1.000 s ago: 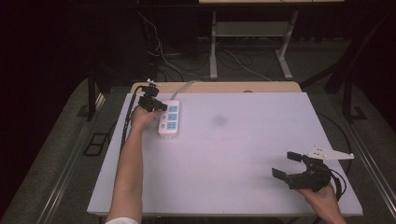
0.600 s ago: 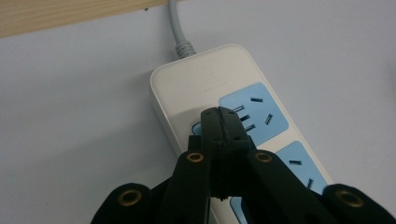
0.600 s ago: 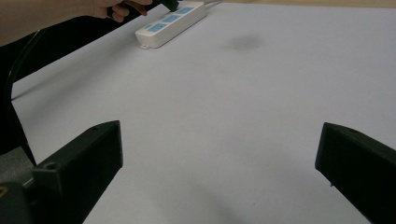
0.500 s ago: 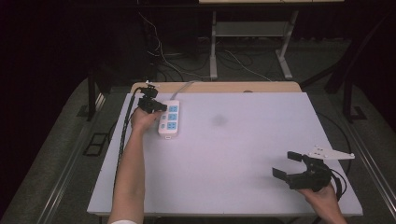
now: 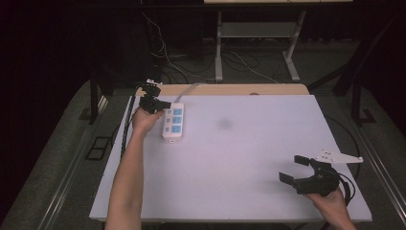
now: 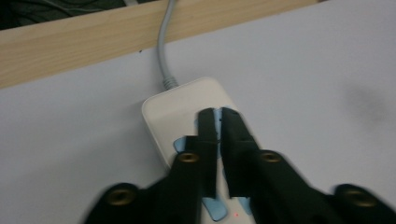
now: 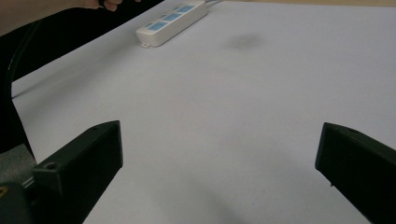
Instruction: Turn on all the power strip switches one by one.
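The right gripper (image 5: pixel 299 171) sits at the near right corner of the counter (image 5: pixel 249 158), well apart from the power strip (image 5: pixel 173 121). Its jaws are spread wide with nothing between them; in the right gripper view they frame bare white surface, with the strip (image 7: pixel 172 17) lying far off at the top left.

The strip lies at the far left of the counter, its long side running away from the person, close to the wooden edge (image 5: pixel 230 89) at the back. Its grey cord (image 6: pixel 164 56) leaves the far end and passes over that wooden edge.

The left gripper (image 5: pixel 160 104) is just beside the strip's far end, on its left. In the left gripper view its jaws hang over the strip's blue sockets (image 6: pixel 184 144), nearly together with only a thin slit between them. They have just been parting a little, and nothing is gripped between them.
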`<state>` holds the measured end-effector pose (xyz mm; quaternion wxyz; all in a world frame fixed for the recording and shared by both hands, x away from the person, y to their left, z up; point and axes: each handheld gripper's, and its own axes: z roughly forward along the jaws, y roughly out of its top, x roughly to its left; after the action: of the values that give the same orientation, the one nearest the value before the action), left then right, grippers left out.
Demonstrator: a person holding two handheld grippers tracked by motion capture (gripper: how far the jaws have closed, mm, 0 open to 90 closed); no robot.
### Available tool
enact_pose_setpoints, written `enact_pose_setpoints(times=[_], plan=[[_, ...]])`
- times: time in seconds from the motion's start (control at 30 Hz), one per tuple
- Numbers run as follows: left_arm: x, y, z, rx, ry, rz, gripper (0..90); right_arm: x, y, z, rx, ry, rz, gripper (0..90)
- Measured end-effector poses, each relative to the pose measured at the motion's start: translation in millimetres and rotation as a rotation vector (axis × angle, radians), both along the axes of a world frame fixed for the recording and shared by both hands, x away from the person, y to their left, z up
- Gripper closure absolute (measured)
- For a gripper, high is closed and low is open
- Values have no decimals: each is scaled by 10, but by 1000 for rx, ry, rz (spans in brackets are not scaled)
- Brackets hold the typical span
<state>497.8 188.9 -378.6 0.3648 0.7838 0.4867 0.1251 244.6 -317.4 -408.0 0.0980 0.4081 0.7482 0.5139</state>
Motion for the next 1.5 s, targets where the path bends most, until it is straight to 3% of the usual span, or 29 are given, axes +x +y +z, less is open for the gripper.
enact_pose_setpoints(times=[0.13, 0.33, 0.5, 0.6, 0.9, 1.33, 1.5], plan=[[-121, 36, 93, -37, -18, -22, 662, 0, -7, 4, 1, -4, 0, 7], [-323, 98, 136, -69, -25, -46, 242, 2, 14, 4, -6, -4, 11, 7], [-467, 153, 155, -104, -21, -48, 0, -2, 21, 4, -4, -3, 10, 7], [-585, 160, 178, -97, -50, -42, 0, -3, 22, 3, -4, -3, 10, 7], [-1007, 164, 224, -150, -128, -56, 0, -4, 31, 2, -4, -3, 13, 7], [-1600, 97, 177, -163, -194, -116, 0, -20, 49, 14, -1, -8, 14, 7], [-1849, 49, 78, -185, -210, -134, 0, -21, 44, 16, 2, -5, 10, 7]])
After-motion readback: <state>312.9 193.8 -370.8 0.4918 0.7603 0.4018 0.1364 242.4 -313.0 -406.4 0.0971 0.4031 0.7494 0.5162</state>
